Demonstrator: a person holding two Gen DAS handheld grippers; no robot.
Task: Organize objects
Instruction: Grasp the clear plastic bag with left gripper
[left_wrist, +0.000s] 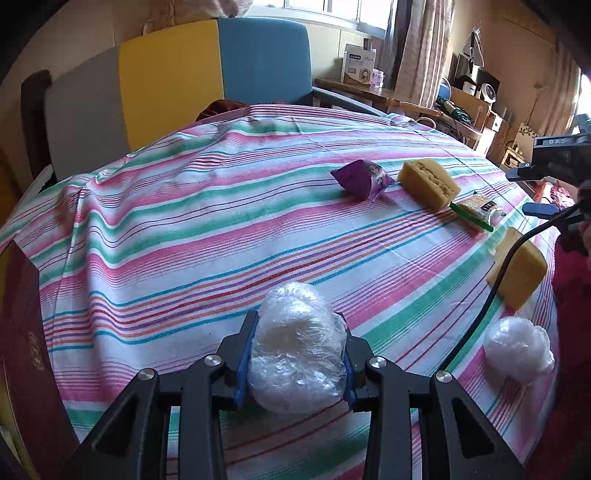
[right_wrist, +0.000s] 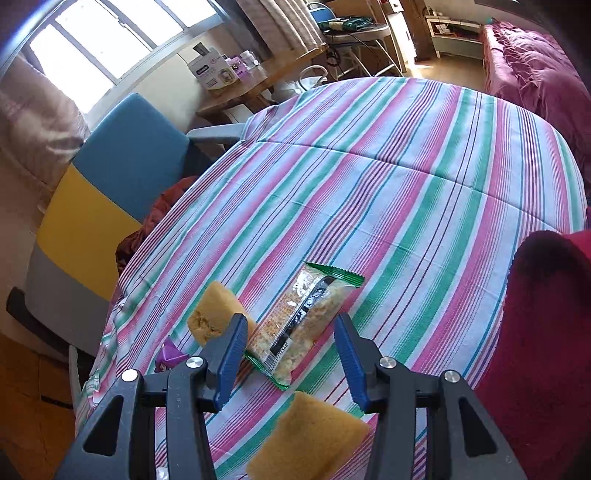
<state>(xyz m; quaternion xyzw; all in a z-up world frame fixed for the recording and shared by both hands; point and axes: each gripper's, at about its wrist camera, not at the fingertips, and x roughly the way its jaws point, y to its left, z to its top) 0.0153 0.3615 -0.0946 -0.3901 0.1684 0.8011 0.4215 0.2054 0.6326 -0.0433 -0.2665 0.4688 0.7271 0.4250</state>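
My left gripper (left_wrist: 295, 365) is clamped on a plastic wad (left_wrist: 297, 350) to carry it, while my right gripper (right_wrist: 290, 354) hangs apart over the snack packet (right_wrist: 303, 321) between two sponges on the surface.

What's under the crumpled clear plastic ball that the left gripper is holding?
Under the crumpled clear plastic ball, clamped in the left hand-held gripper, only the striped pink, green and white tablecloth shows. The patch directly beneath is hidden.
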